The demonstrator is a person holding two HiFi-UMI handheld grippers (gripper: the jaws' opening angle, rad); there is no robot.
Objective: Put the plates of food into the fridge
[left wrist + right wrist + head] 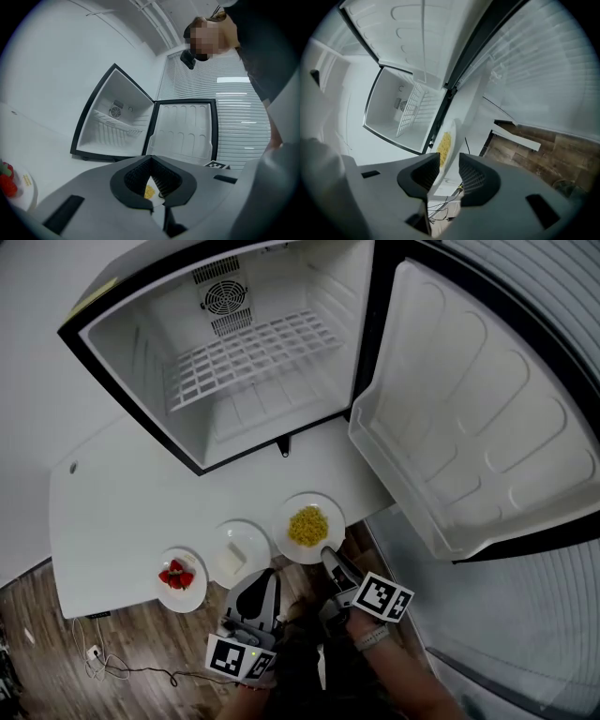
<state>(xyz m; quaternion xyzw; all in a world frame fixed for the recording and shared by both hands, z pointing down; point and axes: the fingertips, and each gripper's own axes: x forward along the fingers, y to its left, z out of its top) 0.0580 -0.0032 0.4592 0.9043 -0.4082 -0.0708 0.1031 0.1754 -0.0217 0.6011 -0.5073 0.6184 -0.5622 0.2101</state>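
The plate of corn (330, 510) is sitting at the near edge of the counter (112, 521), in front of the open fridge (131, 352). A plate of white food (255, 534) and a plate of red food (194, 597) are lying to its left. The right tool (328, 555) is reaching in with spread jaws, the corn plate's near rim lying in the gap. The left tool (266, 576) is hovering beside the middle plate, jaws pressed together, holding nothing.
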